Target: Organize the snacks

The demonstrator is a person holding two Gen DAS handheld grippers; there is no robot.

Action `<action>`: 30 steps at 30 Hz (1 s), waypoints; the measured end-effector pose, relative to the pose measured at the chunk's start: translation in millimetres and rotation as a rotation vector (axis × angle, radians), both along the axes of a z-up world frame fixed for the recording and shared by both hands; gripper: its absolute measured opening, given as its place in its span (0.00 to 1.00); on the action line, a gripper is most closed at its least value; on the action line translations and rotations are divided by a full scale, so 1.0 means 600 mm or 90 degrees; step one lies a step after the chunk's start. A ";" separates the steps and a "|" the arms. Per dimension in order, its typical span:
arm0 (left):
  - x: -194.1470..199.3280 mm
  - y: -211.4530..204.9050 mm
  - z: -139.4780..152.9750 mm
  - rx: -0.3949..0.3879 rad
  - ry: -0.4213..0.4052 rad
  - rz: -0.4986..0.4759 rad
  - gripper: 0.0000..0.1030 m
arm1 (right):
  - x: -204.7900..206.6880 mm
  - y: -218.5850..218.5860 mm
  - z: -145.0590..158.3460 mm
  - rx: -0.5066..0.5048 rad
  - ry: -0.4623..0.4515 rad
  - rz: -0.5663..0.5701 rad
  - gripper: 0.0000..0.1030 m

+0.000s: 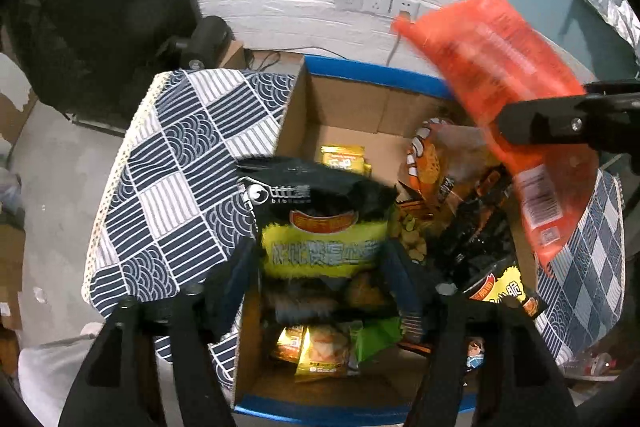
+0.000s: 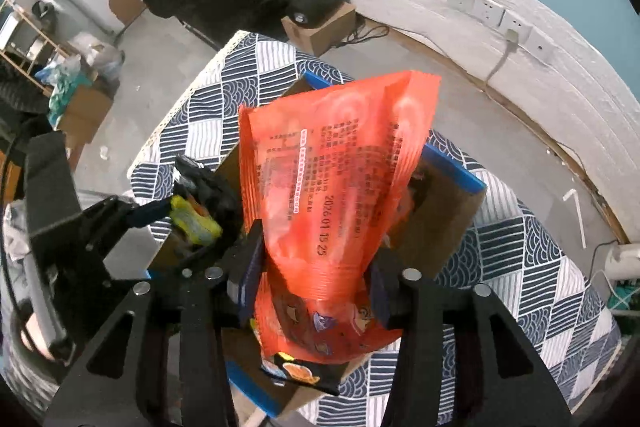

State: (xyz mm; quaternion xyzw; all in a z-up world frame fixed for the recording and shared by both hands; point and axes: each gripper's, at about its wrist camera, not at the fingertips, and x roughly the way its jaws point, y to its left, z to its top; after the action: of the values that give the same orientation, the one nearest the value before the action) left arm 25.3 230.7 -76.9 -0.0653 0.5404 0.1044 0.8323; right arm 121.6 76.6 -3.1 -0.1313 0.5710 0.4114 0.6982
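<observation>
Keep the right gripper pinched on the waist of the orange bag, pads biting in from both sides, bag standing upright above the cardboard box with its lower end over the near side. Look to the left gripper next: jaws fairly wide, flanking the black-and-yellow bag and touching it on both sides, yet impossible to tell from here whether pressing or merely alongside. Note that bag already low in the box, seemingly resting on the packets underneath. Judge the step in hand as dropping both bags into the box. Lower the orange one before letting go, rather than releasing from this height, to avoid a tumble onto the patterned tablecloth. Aim for the bare cardboard floor at the far end, near the gold sachet, well apart from the crowded near side. Lay it flat, not on end, leaving room for more. Draw the left jaws straight up and clear of the crinkly film, avoiding a snag and a lift-out. Keep the two grippers from crossing, being close together over the same box
</observation>
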 end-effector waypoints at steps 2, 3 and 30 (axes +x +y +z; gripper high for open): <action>-0.005 0.001 0.011 0.003 -0.017 0.005 0.75 | -0.001 0.002 0.001 0.004 0.000 0.000 0.47; -0.007 0.002 0.016 0.005 -0.020 0.007 0.76 | -0.001 0.002 0.002 0.007 0.000 0.001 0.47; -0.090 -0.089 0.138 0.063 -0.124 -0.068 0.84 | -0.100 -0.190 0.105 0.060 -0.148 -0.053 0.68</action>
State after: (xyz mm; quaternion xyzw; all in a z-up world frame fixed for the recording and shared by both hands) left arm -28.6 177.6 5.6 -0.0048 0.4541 0.0796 0.8874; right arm 61.4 -37.7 59.7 -0.1217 0.4711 0.3903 0.7816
